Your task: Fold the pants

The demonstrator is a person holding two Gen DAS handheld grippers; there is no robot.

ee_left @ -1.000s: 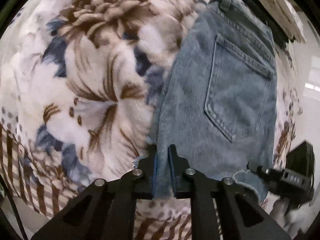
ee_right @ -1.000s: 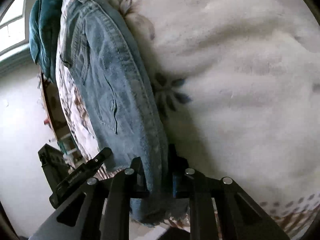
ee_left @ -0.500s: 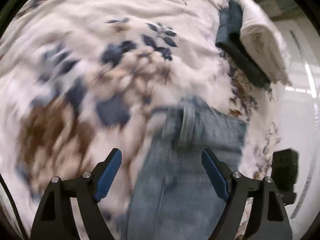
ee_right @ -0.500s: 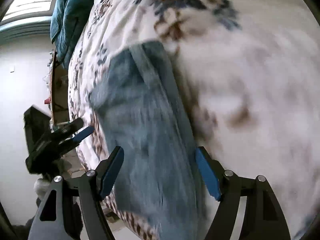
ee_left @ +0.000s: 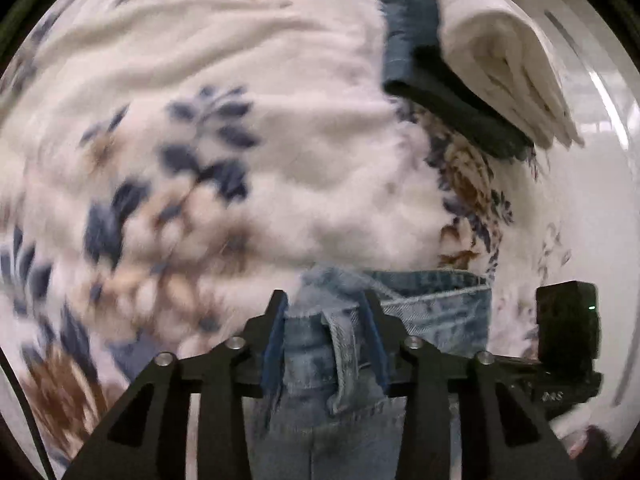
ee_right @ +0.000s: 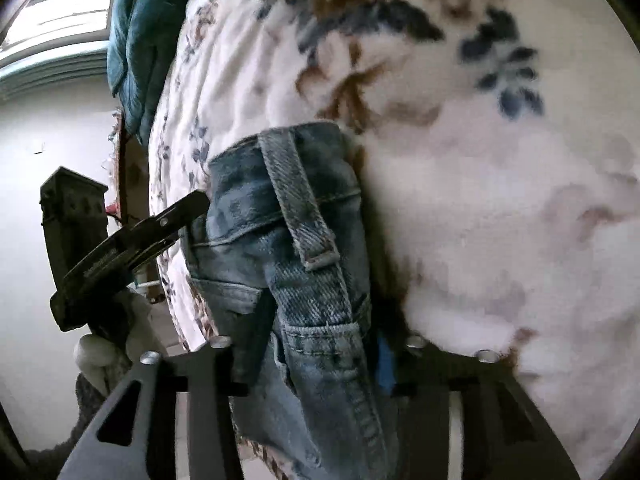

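Observation:
The blue denim pants (ee_left: 436,308) lie on a floral blanket (ee_left: 240,140). In the left wrist view my left gripper (ee_left: 326,304) is closed on the waistband near a belt loop, denim filling the gap between its fingers. In the right wrist view my right gripper (ee_right: 316,336) is closed on the other end of the waistband (ee_right: 304,216), with denim bunched between its fingers. The left gripper also shows in the right wrist view (ee_right: 132,236), touching the pants' far edge. The right gripper body shows in the left wrist view (ee_left: 566,328).
A folded white towel (ee_left: 508,64) rests on dark folded clothes (ee_left: 452,100) at the blanket's far right. A teal quilted cushion (ee_right: 136,48) lies at the bed's far end by a window. The bed edge and a white floor (ee_right: 24,240) are at left.
A second ago both grippers were shut on the pants' hem. Half a second ago both were open above the pants. Now both have closed on the waistband.

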